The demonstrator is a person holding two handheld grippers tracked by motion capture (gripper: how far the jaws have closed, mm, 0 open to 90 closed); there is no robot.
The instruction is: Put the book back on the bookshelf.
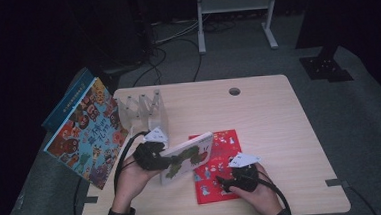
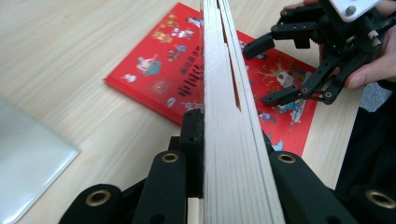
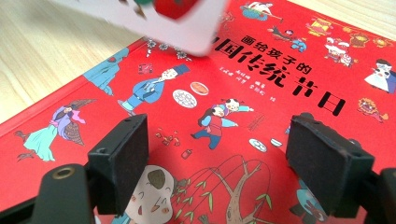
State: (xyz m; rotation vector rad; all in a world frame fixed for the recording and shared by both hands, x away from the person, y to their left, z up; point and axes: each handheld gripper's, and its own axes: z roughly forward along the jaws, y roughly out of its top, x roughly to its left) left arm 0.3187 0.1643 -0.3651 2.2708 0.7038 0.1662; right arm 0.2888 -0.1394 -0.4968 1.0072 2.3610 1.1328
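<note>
A white book is clamped between the jaws of the left gripper, which are closed on its thickness; in the left gripper view the page edges are seen pressed between the two black jaws. The book is held tilted above the table, its near left end in the grip and its far right end raised over the left edge of a red book. The red book lies flat on the table, near the near edge, slightly right of the centre.

The right gripper is held over the near part of the red book with its jaws apart and nothing between them; in the right gripper view the red cover is seen between the two pads. Whether the pads touch the cover cannot be told.

A clear rack stands on the far left of the table. A large picture book is propped at the left edge, with a blue book behind it.
</note>
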